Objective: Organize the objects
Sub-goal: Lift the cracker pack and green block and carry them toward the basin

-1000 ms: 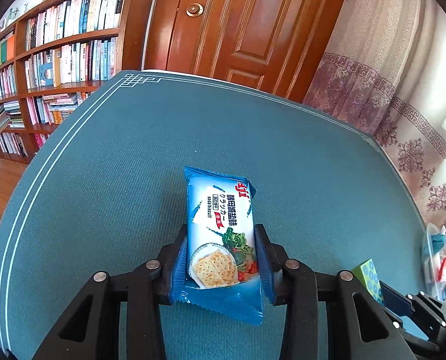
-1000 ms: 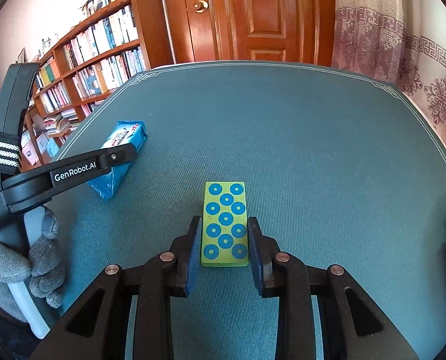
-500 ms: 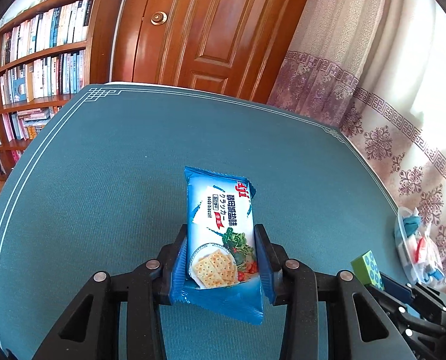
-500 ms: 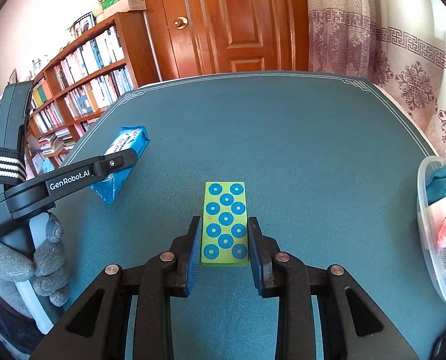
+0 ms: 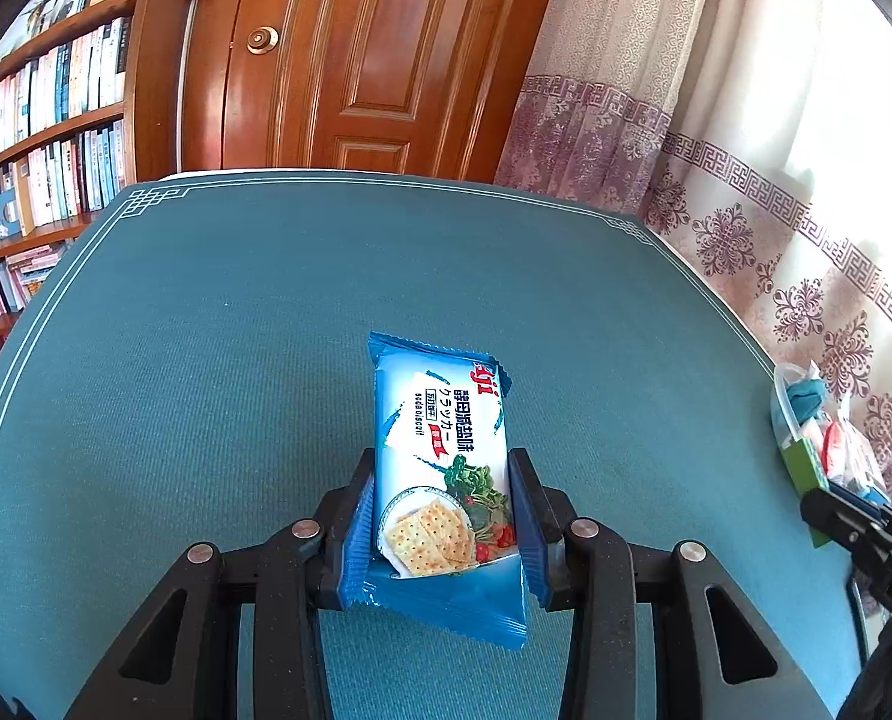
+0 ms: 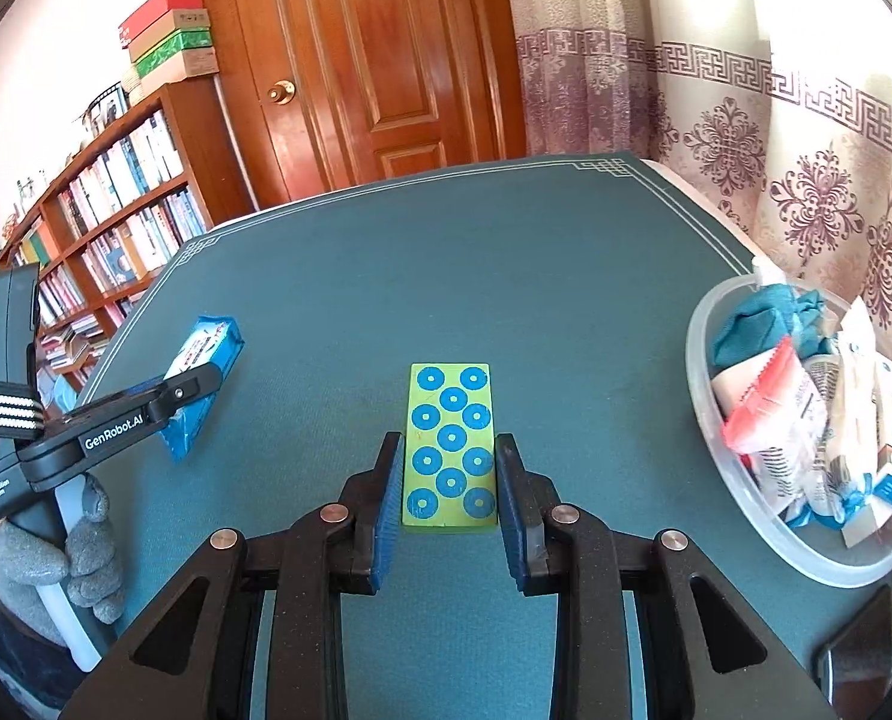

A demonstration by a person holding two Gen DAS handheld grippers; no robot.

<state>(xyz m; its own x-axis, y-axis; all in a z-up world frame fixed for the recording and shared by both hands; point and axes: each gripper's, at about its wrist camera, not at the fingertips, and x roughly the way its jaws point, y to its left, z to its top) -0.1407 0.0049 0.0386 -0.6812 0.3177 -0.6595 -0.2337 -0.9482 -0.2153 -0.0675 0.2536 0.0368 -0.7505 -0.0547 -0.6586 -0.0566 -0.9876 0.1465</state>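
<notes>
Bookshelf (image 6: pixel 104 228): stood at the far left, full of books, with boxes (image 6: pixel 170 30) stacked on its top.
Gloved hand (image 6: pixel 56 558): grey, at the lower left of the right wrist view, wrapped round the handle of the left gripper.
Left gripper (image 5: pixel 443 516): clenched on the cracker packet (image 5: pixel 440 450), blue pads pressed to both long sides.
Cracker packet: blue and white, pointing away from the camera, carried above the table (image 5: pixel 206 390); in the right wrist view it was raised over the table's left edge.
Door (image 5: pixel 374 54): brown wood, shut, behind the table.
Right gripper (image 6: pixel 451 480): clamped on the green block (image 6: pixel 452 444), pads against its long edges.
Green block: flat, covered in blue dots, held over the middle of the table.
Clear tub (image 6: pixel 740 474): on the table's right side, holding packets and a teal cloth.
Curtain (image 6: pixel 806 138): patterned, at the far right.
</notes>
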